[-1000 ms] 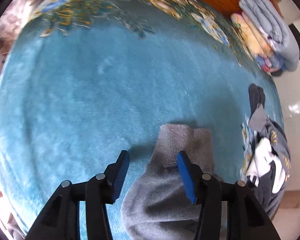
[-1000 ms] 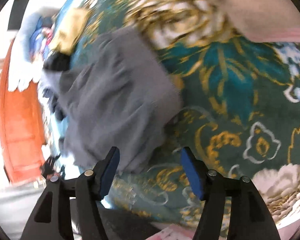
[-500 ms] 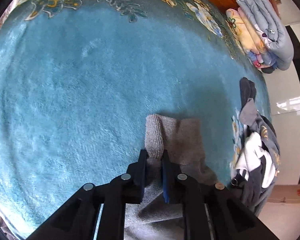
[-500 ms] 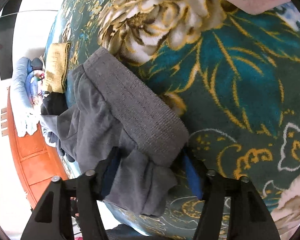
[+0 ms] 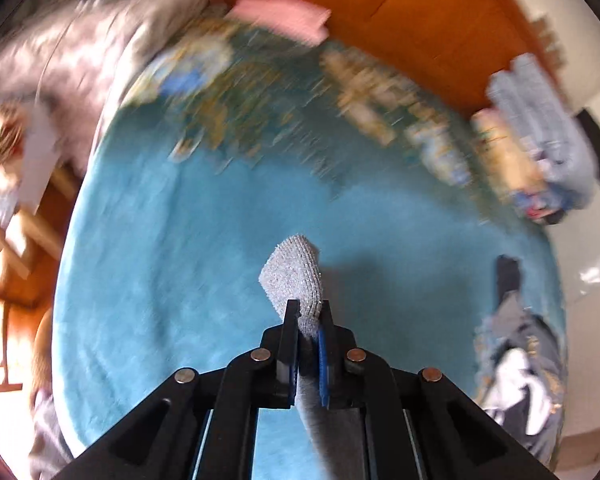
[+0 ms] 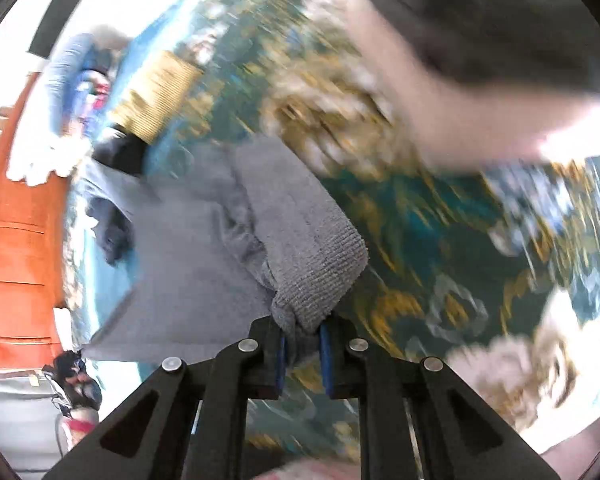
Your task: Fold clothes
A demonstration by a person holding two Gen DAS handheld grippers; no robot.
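Both tongs clench one grey knitted garment (image 6: 204,248): the left gripper (image 5: 308,320) pinches its ribbed cuff (image 5: 294,276), the right gripper (image 6: 302,334) its ribbed hem, above the teal floral blanket (image 5: 172,264).

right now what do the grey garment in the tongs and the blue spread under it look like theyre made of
Grey garment: looks like a soft knit, probably cotton or a blend, matte; the ribbed band shows fine rows of loops, and it bunches limply where the right tongs and left tongs pinch it.

Blue spread: seems a plush fleece or velvet-like pile; fuzzy surface with a slight sheen. Motion blur leaves the fibre uncertain.
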